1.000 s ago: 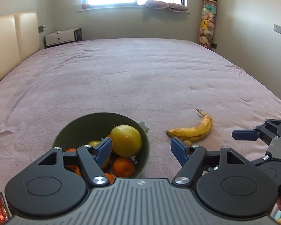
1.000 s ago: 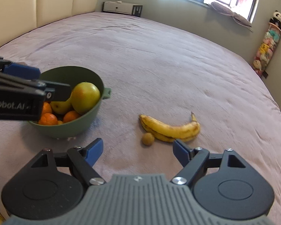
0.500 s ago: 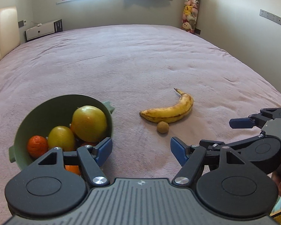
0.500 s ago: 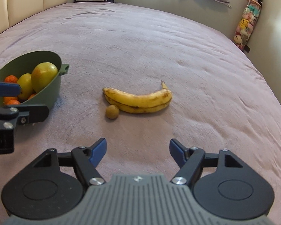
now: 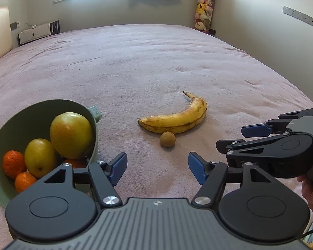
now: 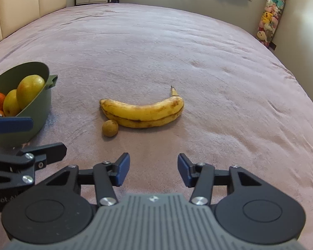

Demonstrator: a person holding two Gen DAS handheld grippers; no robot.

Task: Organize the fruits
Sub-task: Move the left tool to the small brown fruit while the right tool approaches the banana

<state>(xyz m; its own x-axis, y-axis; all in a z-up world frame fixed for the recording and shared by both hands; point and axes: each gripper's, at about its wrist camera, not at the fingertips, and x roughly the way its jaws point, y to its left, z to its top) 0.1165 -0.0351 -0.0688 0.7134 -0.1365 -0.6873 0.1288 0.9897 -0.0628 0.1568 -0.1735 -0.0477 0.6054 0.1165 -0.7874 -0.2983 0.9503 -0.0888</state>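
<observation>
A yellow banana [image 5: 175,119] [image 6: 143,113] lies on the pink bedspread with a small round brown fruit [image 5: 167,139] [image 6: 110,128] touching its near side. A green bowl [image 5: 18,114] [image 6: 38,108] to the left holds a large yellow-green apple [image 5: 71,135], a lemon-like fruit [image 5: 39,157] and oranges [image 5: 13,163]. My left gripper [image 5: 157,170] is open and empty, near the bowl's right rim. My right gripper [image 6: 151,169] is open and empty, short of the banana; it also shows in the left wrist view [image 5: 254,135].
The pink bedspread [image 5: 135,62] stretches far ahead. A cream headboard [image 6: 20,6] stands at the left, a white low cabinet [image 5: 36,33] at the back, and a column of plush toys [image 5: 204,14] in the far right corner.
Both grippers swung right and moved closer to the banana and small fruit. The bowl slid toward the left edge of both views. Both stayed open.
</observation>
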